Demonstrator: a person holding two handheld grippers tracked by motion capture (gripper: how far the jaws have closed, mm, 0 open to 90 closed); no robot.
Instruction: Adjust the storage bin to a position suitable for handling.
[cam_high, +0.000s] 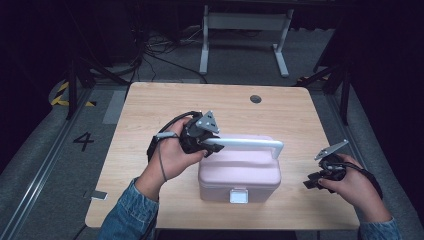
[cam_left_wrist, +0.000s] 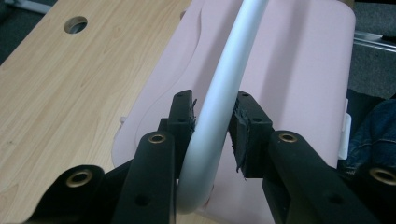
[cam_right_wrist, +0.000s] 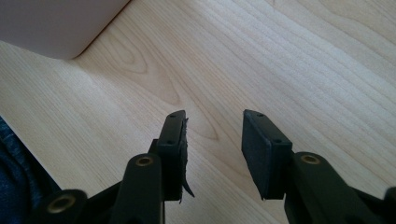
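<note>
I see a pale pink rounded plastic case (cam_high: 240, 172) sitting on the light wooden table (cam_high: 150, 110), toward the near edge and slightly right of centre, with a white square latch (cam_high: 238, 196) on its front face. Its white tubular carrying handle (cam_high: 250, 144) stands raised above the lid.

My left hand (cam_high: 172, 155) reaches in from the lower left, wrist bent so the left gripper (cam_high: 202, 142) points right across the case's left end. In the left gripper view the jaws are clamped on the white handle (cam_left_wrist: 215, 116) right at its curved corner, both black pads (cam_left_wrist: 184, 119) pressed against the tube.

My right hand (cam_high: 350, 187) rests low over the table's right edge, well apart from the case, holding the right gripper (cam_high: 312, 180) pointed left toward it. In the right gripper view the jaws stand apart with nothing between them, bare wood below and a corner of the pink case (cam_right_wrist: 56, 28) at upper left.
</note>
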